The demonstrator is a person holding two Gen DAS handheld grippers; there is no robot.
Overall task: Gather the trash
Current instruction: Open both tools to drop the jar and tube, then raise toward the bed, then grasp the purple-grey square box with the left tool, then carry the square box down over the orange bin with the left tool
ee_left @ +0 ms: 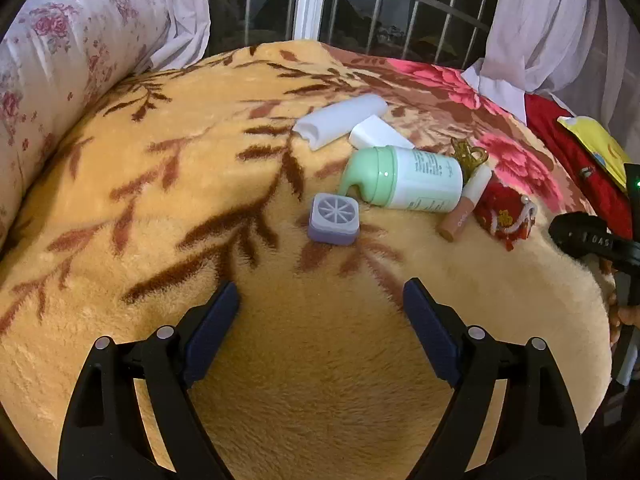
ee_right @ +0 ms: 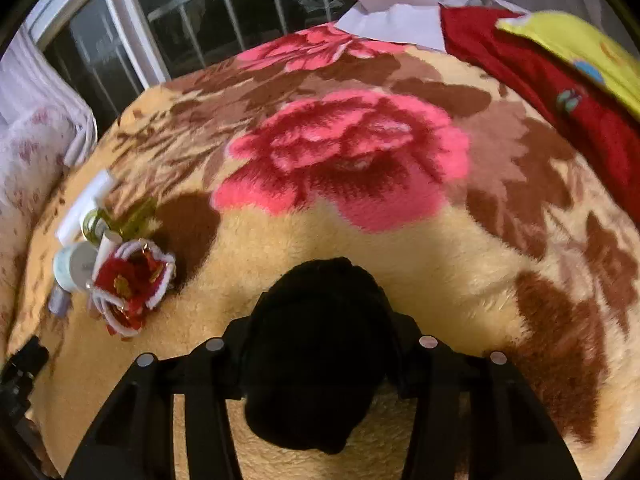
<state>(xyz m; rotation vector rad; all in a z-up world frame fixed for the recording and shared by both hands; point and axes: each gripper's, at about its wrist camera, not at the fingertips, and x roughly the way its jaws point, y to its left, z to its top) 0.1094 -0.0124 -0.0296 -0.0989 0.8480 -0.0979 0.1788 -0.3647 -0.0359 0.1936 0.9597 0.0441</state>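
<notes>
**A:** ok so what's the trash pile looking like? From the left wrist view I see a little heap on the fuzzy tan blanket (ee_left: 320, 360) with the brown leaf print.

**B:** yeah, it's all clustered up past the left gripper (ee_left: 320, 308), whose jaws are spread wide with nothing between them. Closest is a small purple square container (ee_left: 333, 220) with a spoke pattern on top. Right behind it a mint-green and white bottle (ee_left: 404, 180) lies on its side, pump end pointing left.

**A:** and the white stuff?

**B:** a curved white foam piece (ee_left: 340, 121) and a white block (ee_left: 378, 134) just behind the bottle. On the right, a pinkish tube (ee_left: 464, 208) leans against the bottle, touching a red embroidered pouch (ee_left: 506, 216). There's something gold (ee_left: 468, 154) behind too, can't tell what.

**A:** right gripper?

**B:** the right gripper (ee_right: 320, 320) is clamped on a black bulky thing (ee_right: 320, 352), too dark to tell what it is. It's over the pink flower on the blanket, the pile well off to its left.
</notes>
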